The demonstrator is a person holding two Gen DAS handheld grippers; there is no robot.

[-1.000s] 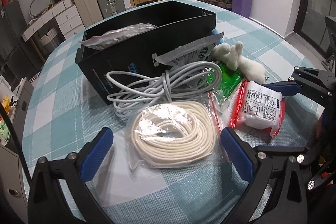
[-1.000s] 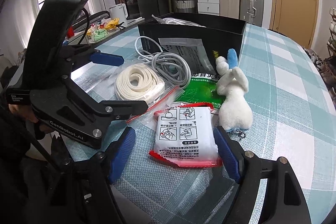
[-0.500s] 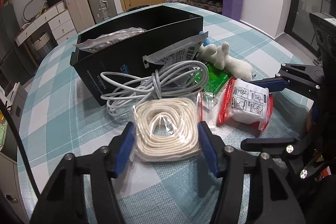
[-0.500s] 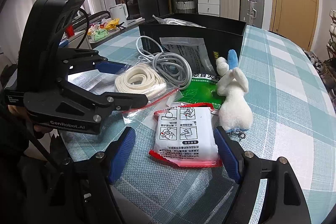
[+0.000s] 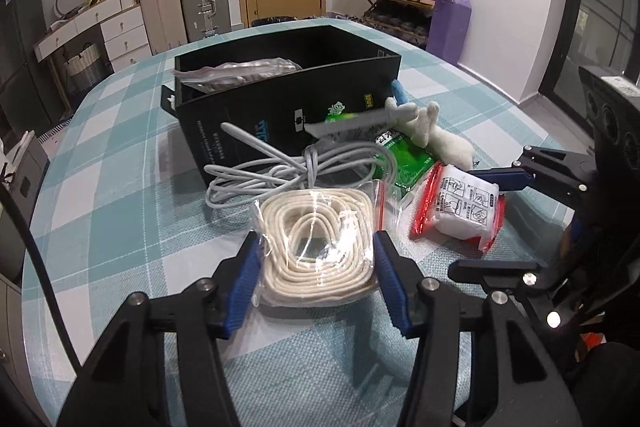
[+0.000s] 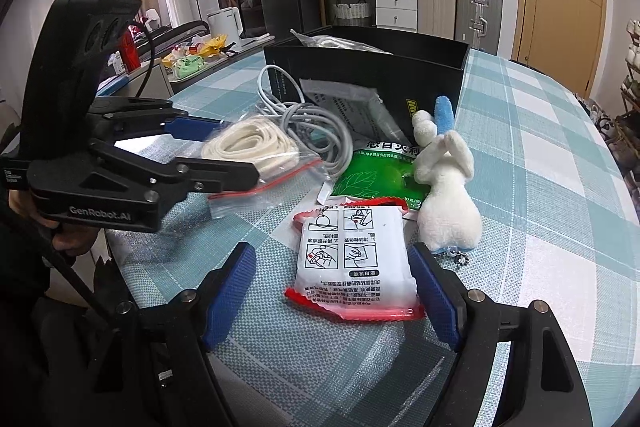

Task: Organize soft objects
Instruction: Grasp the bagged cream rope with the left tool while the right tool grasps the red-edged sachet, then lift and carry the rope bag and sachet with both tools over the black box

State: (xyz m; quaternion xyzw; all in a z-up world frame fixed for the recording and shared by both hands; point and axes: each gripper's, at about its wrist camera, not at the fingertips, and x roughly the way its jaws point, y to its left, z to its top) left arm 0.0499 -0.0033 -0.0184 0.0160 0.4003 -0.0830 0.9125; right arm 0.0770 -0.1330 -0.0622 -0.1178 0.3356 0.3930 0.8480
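Note:
My left gripper (image 5: 316, 283) is shut on the clear bag of cream rope (image 5: 318, 247) and holds it lifted off the table; the bag also shows in the right wrist view (image 6: 252, 147). My right gripper (image 6: 332, 301) is open, its blue pads on either side of the white and red packet (image 6: 354, 259), which lies flat on the table. A black open box (image 5: 280, 95) stands behind with a plastic bag inside. A grey cable (image 5: 288, 167), a green packet (image 6: 372, 175) and a white plush rabbit (image 6: 446, 195) lie in front of the box.
The table has a teal checked cloth (image 5: 120, 187). A silver-grey pouch (image 6: 344, 103) leans on the box front. Suitcases, drawers and a shoe rack stand beyond the table. The table's near edge is just below both grippers.
My left gripper closed from wide open onto the rope bag and raised it. My right gripper stayed open around the white and red packet.

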